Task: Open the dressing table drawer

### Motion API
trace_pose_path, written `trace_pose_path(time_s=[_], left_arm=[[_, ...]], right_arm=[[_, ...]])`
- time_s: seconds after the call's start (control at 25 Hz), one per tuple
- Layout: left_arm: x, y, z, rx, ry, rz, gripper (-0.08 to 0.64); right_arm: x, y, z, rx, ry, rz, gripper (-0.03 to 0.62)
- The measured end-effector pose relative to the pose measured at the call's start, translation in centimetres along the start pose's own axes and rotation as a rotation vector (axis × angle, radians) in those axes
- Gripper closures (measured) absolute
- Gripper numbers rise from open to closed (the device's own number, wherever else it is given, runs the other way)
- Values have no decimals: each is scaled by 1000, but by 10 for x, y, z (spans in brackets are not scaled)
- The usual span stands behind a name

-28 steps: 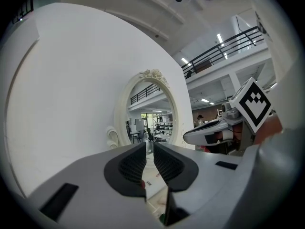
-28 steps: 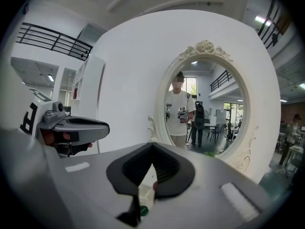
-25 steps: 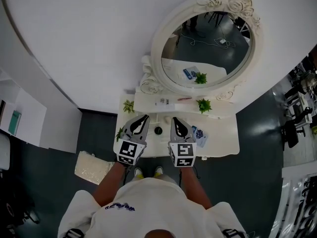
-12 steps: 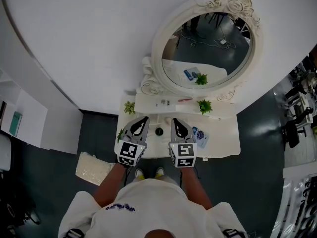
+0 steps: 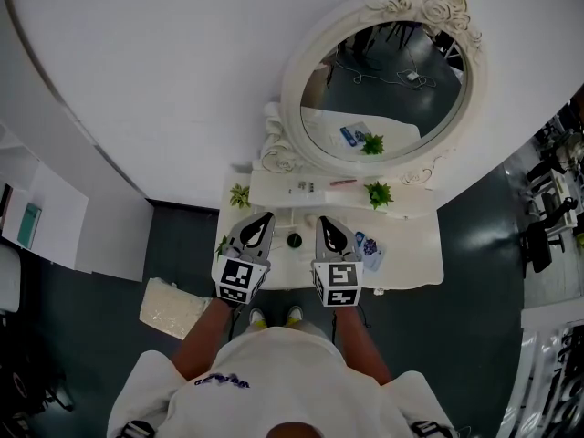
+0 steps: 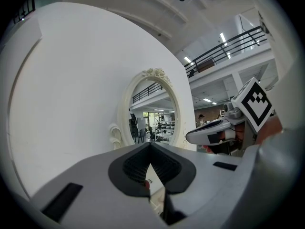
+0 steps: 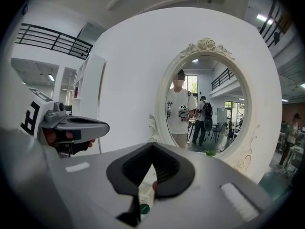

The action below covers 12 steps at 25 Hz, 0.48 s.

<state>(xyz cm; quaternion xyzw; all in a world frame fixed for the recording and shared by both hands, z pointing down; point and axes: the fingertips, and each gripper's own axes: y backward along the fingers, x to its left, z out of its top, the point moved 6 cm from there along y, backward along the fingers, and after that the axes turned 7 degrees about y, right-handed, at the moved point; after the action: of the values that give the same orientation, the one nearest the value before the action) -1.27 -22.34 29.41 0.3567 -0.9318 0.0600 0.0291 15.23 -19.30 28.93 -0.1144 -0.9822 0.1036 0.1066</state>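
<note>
The white dressing table (image 5: pixel 412 269) stands against the wall under an oval framed mirror (image 5: pixel 383 88). Its drawer front is hidden below the tabletop in the head view. My left gripper (image 5: pixel 265 215) is shut and empty above the table's front left part. My right gripper (image 5: pixel 322 219) is shut and empty beside it, over the table's middle. In the left gripper view the jaws (image 6: pixel 151 149) meet with nothing between them, and the right gripper (image 6: pixel 191 137) shows at the right. In the right gripper view the jaws (image 7: pixel 152 150) are also closed, with the left gripper (image 7: pixel 101 126) at the left.
On the table lie a small dark round object (image 5: pixel 294 240), a blue patterned packet (image 5: pixel 369 246) and two small green plants (image 5: pixel 238 195) (image 5: pixel 378 192). A pale bag (image 5: pixel 171 307) lies on the floor at the left. White cabinets (image 5: pixel 55 217) stand further left, chairs (image 5: pixel 546 219) at the right.
</note>
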Motion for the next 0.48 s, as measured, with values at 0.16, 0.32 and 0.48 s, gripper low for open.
trace_pose_path(time_s=[0.16,0.32,0.48], left_arm=[[0,0,0,-2,1,0,551],[2,1,-2,7,-3,-1,551],[6,4,0,-3,9,-1,551]], right_arm=[[1,0,0,1,3,-1,583],[3,-2,0,-2,-6,8,583],[4,-4,0,-4,-18,19,581]])
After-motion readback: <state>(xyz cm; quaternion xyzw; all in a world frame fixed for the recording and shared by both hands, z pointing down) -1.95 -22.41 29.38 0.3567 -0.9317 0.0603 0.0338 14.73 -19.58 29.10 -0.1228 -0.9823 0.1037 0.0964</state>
